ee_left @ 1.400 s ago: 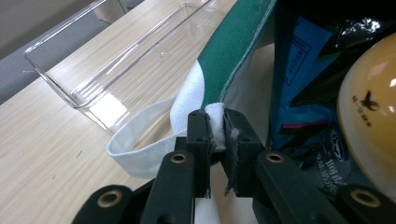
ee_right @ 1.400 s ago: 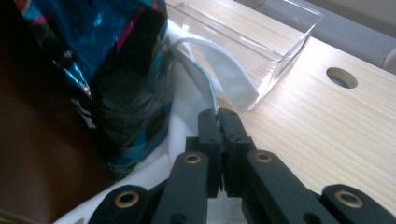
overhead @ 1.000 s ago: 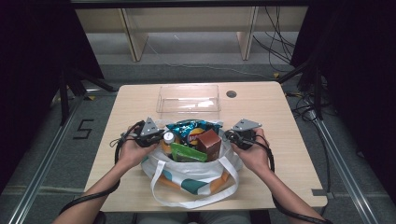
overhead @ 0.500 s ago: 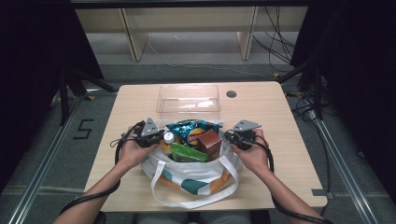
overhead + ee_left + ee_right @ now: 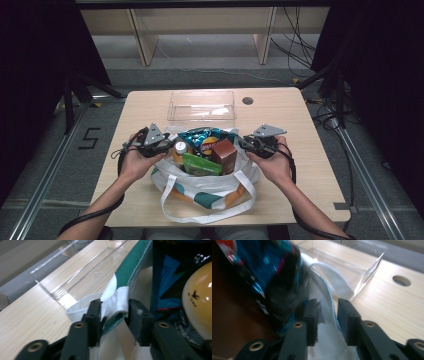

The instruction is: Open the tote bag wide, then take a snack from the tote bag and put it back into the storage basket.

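Observation:
A white tote bag (image 5: 200,187) with teal and orange spots stands at the table's near middle, its straps hanging toward me. It is packed with a blue crisp bag (image 5: 202,137), a brown box (image 5: 225,155), a green packet (image 5: 200,165) and a yellow-topped bottle (image 5: 180,147). My left gripper (image 5: 167,145) is at the bag's left rim, shut on a bunched fold of white strap and green-edged rim (image 5: 115,302). My right gripper (image 5: 245,142) is at the right rim. Its jaws stand apart around the thin white rim (image 5: 329,307), beside the crisp bag (image 5: 262,270).
A clear plastic container (image 5: 201,105) sits empty just behind the bag, close to both grippers. A round hole (image 5: 247,100) is in the tabletop at the back right. Bare wood lies to either side of the bag. Cables trail from both grippers toward me.

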Demonstrator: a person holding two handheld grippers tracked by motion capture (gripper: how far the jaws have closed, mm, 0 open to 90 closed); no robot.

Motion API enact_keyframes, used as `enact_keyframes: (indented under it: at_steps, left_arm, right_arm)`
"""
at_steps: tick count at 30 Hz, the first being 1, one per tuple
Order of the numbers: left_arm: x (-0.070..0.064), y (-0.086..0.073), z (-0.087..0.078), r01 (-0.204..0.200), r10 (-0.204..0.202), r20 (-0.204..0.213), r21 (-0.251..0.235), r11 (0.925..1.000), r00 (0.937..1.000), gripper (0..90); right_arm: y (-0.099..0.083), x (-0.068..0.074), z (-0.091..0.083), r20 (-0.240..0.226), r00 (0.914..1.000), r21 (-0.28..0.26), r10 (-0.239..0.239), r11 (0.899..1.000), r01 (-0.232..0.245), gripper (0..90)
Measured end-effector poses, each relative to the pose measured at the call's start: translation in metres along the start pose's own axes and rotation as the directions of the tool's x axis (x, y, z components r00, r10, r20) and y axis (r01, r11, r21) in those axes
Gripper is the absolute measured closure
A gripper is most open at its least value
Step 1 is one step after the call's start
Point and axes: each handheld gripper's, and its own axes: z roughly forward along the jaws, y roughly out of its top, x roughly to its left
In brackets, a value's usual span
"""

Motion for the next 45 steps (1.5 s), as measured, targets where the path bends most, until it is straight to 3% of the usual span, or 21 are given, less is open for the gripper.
enact_keyframes:
  at_steps: [1, 5, 6, 7, 8, 10, 12, 13, 14, 17, 20, 23, 24, 26, 27, 30, 33, 35, 39, 44, 45]
  left_arm:
    - [0.0, 0.0, -0.003, 0.026, -0.026, -0.006, -0.012, 0.9996, 0.9997, 56.9]
    - [0.005, 0.001, -0.019, 0.065, -0.066, -0.029, -0.056, 0.9963, 0.9974, 49.9]
    - [0.007, 0.001, -0.024, 0.084, -0.087, -0.039, -0.072, 0.9938, 0.9954, 49.0]
    - [0.009, 0.0, -0.028, 0.106, -0.11, -0.045, -0.088, 0.9905, 0.9929, 47.4]
    - [0.01, -0.001, -0.03, 0.116, -0.121, -0.049, -0.097, 0.9886, 0.9914, 46.1]
    - [0.012, -0.005, -0.033, 0.131, -0.138, -0.059, -0.109, 0.9853, 0.9886, 44.7]
    - [0.011, -0.008, -0.036, 0.165, -0.173, -0.075, -0.105, 0.9807, 0.982, 43.9]
    - [0.014, -0.009, -0.036, 0.143, -0.152, -0.07, -0.113, 0.9832, 0.9859, 43.3]
    - [0.014, -0.01, -0.036, 0.158, -0.167, -0.071, -0.118, 0.9804, 0.9834, 43.1]
    - [0.016, -0.012, -0.036, 0.187, -0.197, -0.074, -0.126, 0.9742, 0.9775, 43.2]
    - [0.016, -0.012, -0.037, 0.196, -0.208, -0.089, -0.129, 0.9722, 0.9741, 43.3]
    - [0.016, -0.012, -0.036, 0.194, -0.205, -0.079, -0.132, 0.9721, 0.9755, 42.7]
    - [0.016, -0.012, -0.036, 0.189, -0.201, -0.085, -0.128, 0.9735, 0.9759, 42.5]
    - [0.016, -0.013, -0.035, 0.2, -0.212, -0.083, -0.13, 0.9712, 0.9739, 42.4]
    - [0.016, -0.013, -0.035, 0.201, -0.213, -0.082, -0.131, 0.9707, 0.9736, 42.4]
    - [0.016, -0.013, -0.035, 0.204, -0.216, -0.077, -0.132, 0.9699, 0.9734, 41.6]
    - [0.016, -0.012, -0.035, 0.21, -0.221, -0.076, -0.132, 0.9688, 0.9724, 41.1]
    - [0.016, -0.012, -0.035, 0.211, -0.223, -0.079, -0.136, 0.9681, 0.9717, 41.0]
    - [0.016, -0.011, -0.036, 0.213, -0.226, -0.081, -0.146, 0.9661, 0.9707, 40.9]
    - [0.017, -0.012, -0.036, 0.218, -0.231, -0.081, -0.143, 0.9653, 0.9696, 40.3]
    - [0.017, -0.012, -0.036, 0.219, -0.232, -0.082, -0.146, 0.9647, 0.9691, 40.1]
  right_arm:
    - [0.003, -0.001, -0.003, 0.0, 1.0, -0.01, -0.003, 1.0, 0.003, 66.1]
    - [0.012, -0.003, -0.014, -0.011, 0.9997, -0.069, 0.02, 0.997, -0.021, 62.8]
    - [0.014, -0.004, -0.017, -0.013, 0.9999, -0.072, 0.007, 0.997, -0.008, 62.3]
    - [0.016, -0.001, -0.021, -0.015, 0.9994, -0.077, 0.03, 0.997, -0.032, 61.7]
    - [0.019, -0.003, -0.022, -0.014, 0.9998, -0.097, 0.011, 0.995, -0.012, 61.1]
    - [0.021, -0.003, -0.024, -0.004, 0.9999, -0.117, 0.012, 0.993, -0.012, 60.7]
    - [0.021, -0.002, -0.024, -0.004, 0.9995, -0.121, 0.031, 0.992, -0.031, 60.6]
    - [0.021, -0.003, -0.023, -0.001, 0.9999, -0.133, 0.011, 0.991, -0.011, 60.5]
    - [0.02, -0.001, -0.023, 0.0, 0.9995, -0.126, 0.032, 0.992, -0.032, 60.3]
    - [0.018, 0.0, -0.024, -0.009, 0.9998, -0.109, 0.017, 0.994, -0.018, 60.2]
    - [0.02, 0.0, -0.025, -0.017, 0.9997, -0.134, 0.018, 0.991, -0.02, 59.9]
    - [0.025, -0.003, -0.031, -0.019, 0.9997, -0.17, 0.014, 0.985, -0.017, 58.7]
    - [0.026, -0.002, -0.034, -0.02, 0.9991, -0.185, 0.037, 0.982, -0.04, 58.1]
    - [0.03, -0.005, -0.038, -0.039, 0.999, -0.209, 0.021, 0.977, -0.029, 57.4]
    - [0.031, -0.003, -0.04, -0.038, 0.9986, -0.221, 0.037, 0.974, -0.045, 57.0]
    - [0.036, -0.001, -0.045, -0.059, 0.9975, -0.246, 0.039, 0.968, -0.052, 55.7]
    - [0.04, 0.004, -0.049, -0.128, 0.9904, -0.25, 0.052, 0.965, -0.083, 54.7]
    - [0.042, 0.007, -0.049, -0.149, 0.9883, -0.262, 0.034, 0.962, -0.073, 54.1]
    - [0.045, 0.016, -0.048, -0.175, 0.9844, -0.26, 0.021, 0.963, -0.067, 52.2]
    - [0.047, 0.016, -0.034, -0.204, 0.9789, -0.229, -0.011, 0.973, -0.037, 51.6]
    - [0.047, 0.018, -0.032, -0.209, 0.9779, -0.212, 0.001, 0.976, -0.047, 51.6]
